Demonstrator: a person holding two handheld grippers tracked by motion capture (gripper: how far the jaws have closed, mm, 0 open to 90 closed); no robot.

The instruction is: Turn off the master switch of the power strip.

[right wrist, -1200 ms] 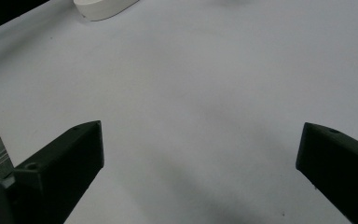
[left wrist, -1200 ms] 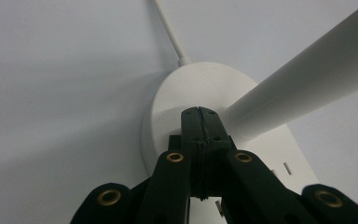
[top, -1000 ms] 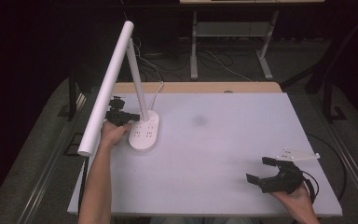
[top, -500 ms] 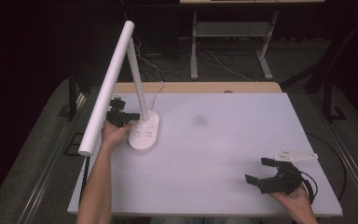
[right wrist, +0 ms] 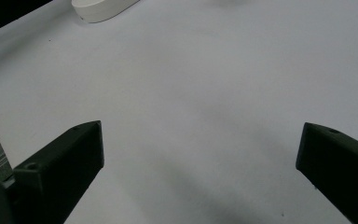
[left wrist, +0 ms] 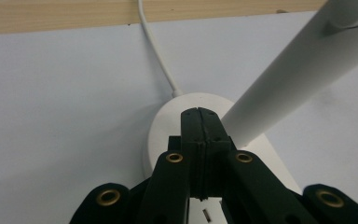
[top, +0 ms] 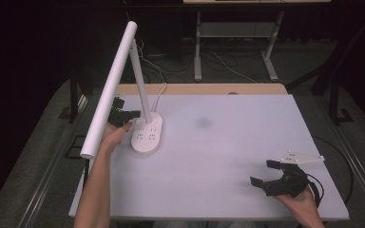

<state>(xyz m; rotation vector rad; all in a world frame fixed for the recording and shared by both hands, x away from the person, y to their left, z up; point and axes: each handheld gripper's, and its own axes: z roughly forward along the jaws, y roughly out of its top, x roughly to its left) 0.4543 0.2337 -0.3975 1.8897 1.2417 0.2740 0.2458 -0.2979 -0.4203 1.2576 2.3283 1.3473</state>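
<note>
- Clearly the work centres on the desk lamp [top: 145, 130]: its oval white base [left wrist: 168, 126] sits on the left part of the white table [top: 228, 142], near the far edge, with a stem rising from it and a long white light bar [top: 109, 90] slanting out over the table's left side.
- We judge the step to be a press on the top of the base, probably a switch, though we cannot make out a button under the jaws.
- Our left gripper [left wrist: 199, 112] has its jaws squeezed fully together with nothing between them; the joined tip points down at the base, just beside the foot of the stem [left wrist: 284, 79]. Whether it already touches the base we cannot tell.
- To do this well, we should push straight down with that blunt tip, so the light base does not skid or tip.
- We should keep clear of the stem and of the white cable [left wrist: 156, 51] leaving the back of the base.
- Our right gripper [top: 278, 178] rests well apart at the near right corner, jaws spread wide over bare table; it could come across to steady the base if it slides.
</note>
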